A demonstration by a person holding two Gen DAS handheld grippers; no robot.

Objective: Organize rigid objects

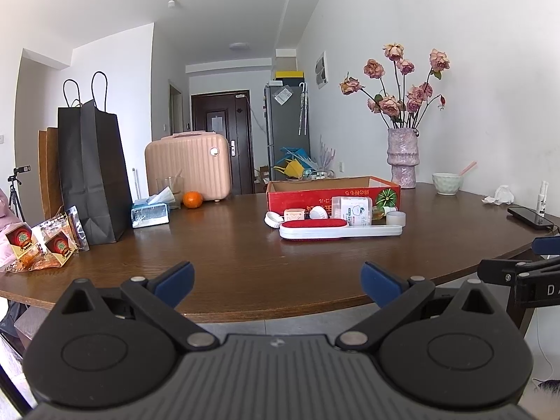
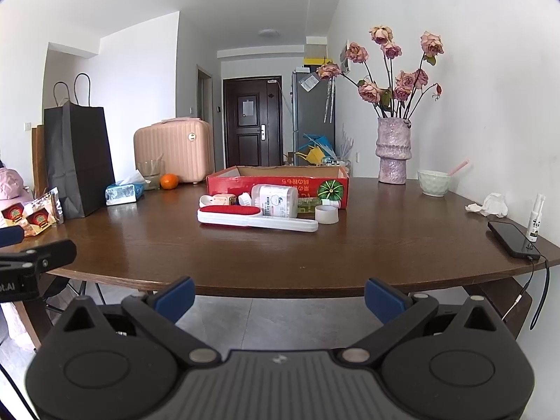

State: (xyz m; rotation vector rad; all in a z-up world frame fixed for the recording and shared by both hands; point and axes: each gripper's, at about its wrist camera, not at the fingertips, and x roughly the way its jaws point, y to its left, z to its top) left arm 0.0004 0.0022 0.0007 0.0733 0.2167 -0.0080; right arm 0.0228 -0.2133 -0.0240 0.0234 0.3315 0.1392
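Both grippers' jaws gape wide, holding nothing.

Lint brush (image 2: 257, 217) lies in front of box (image 2: 276, 181) on table (image 2: 245, 259), vase (image 2: 392, 150) right.

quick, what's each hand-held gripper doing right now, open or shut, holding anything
Left hand-held gripper: open, holding nothing, at the near edge of the brown wooden table.
Right hand-held gripper: open, holding nothing, short of the table edge.

lint brush (image 2: 257, 217) flat before red box (image 2: 280, 183)
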